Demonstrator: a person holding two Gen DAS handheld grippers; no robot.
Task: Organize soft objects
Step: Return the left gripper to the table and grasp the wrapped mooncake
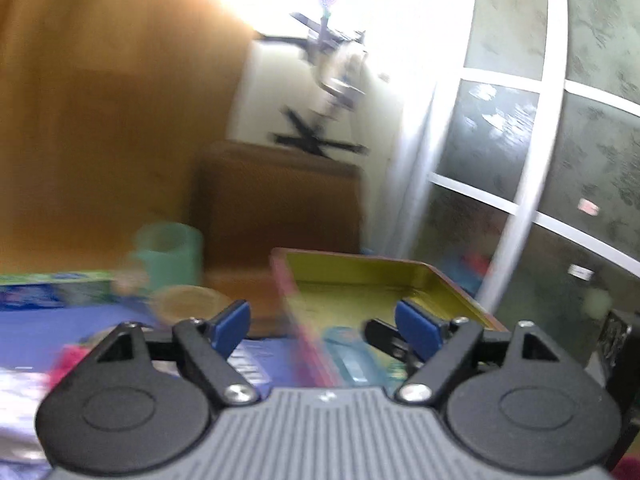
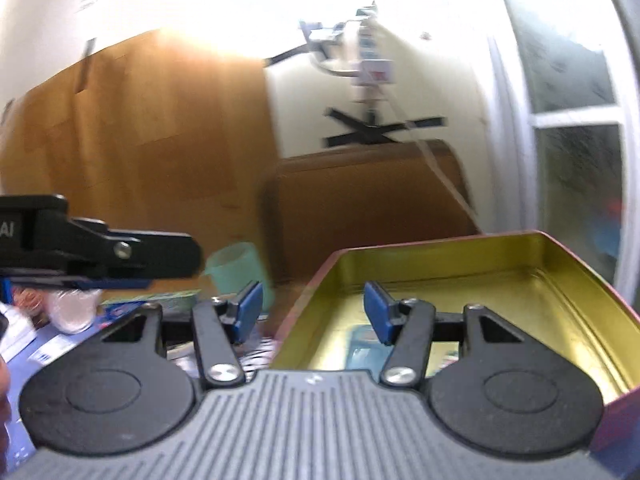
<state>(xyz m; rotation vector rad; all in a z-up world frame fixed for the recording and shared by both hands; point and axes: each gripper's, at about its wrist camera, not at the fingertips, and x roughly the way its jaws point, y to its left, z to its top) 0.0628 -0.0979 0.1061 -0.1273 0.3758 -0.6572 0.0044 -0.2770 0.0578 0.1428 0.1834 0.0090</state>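
Two grippers, both spread, nothing held; gold-lined tin (image 2: 500, 280) just ahead.
Right gripper (image 2: 312, 312) hovers over tin's near rim, left gripper (image 1: 322, 326) beside it. A pale-blue packet (image 2: 362, 354) lies inside below the right gripper: probably light, yielding; pinch mid-body, gently. Blur hides detail.

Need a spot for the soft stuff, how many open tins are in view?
1: the gold-lined tin ahead of the right gripper; others may be hidden.
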